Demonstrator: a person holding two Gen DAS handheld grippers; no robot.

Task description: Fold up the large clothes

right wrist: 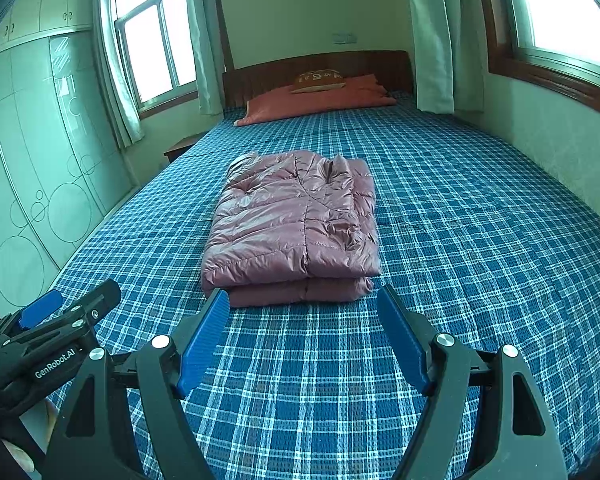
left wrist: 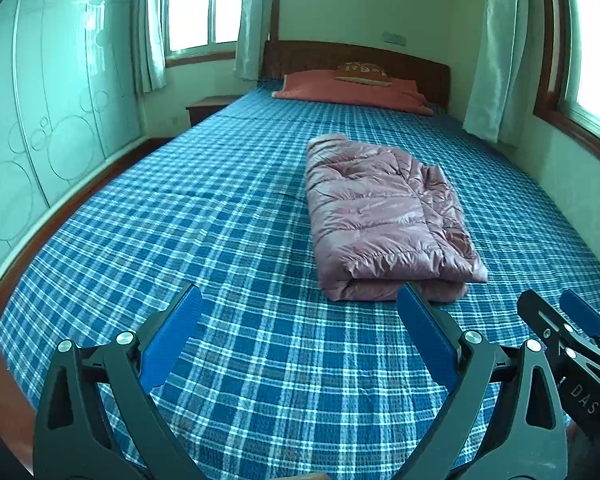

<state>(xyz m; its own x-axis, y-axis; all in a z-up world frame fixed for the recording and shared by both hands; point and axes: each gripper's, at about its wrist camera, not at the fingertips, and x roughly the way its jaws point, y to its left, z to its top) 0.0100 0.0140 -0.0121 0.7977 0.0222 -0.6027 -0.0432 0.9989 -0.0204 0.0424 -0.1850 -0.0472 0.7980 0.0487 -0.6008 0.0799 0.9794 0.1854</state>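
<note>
A shiny pink puffer jacket [left wrist: 384,216] lies folded into a thick rectangle on the blue plaid bed [left wrist: 228,208]; it also shows in the right wrist view [right wrist: 296,228]. My left gripper [left wrist: 300,300] is open and empty, held above the bed short of the jacket's near edge, left of it. My right gripper [right wrist: 300,300] is open and empty, just in front of the jacket's near folded edge. Each gripper shows at the edge of the other's view: the right gripper [left wrist: 556,312] and the left gripper [right wrist: 76,304].
An orange pillow [left wrist: 352,90] with a small brown cushion [left wrist: 362,72] lies at the wooden headboard [left wrist: 420,68]. A pale wardrobe [left wrist: 40,120] stands left, a nightstand [left wrist: 208,108] by the bed. Curtained windows are on the far left and the right wall.
</note>
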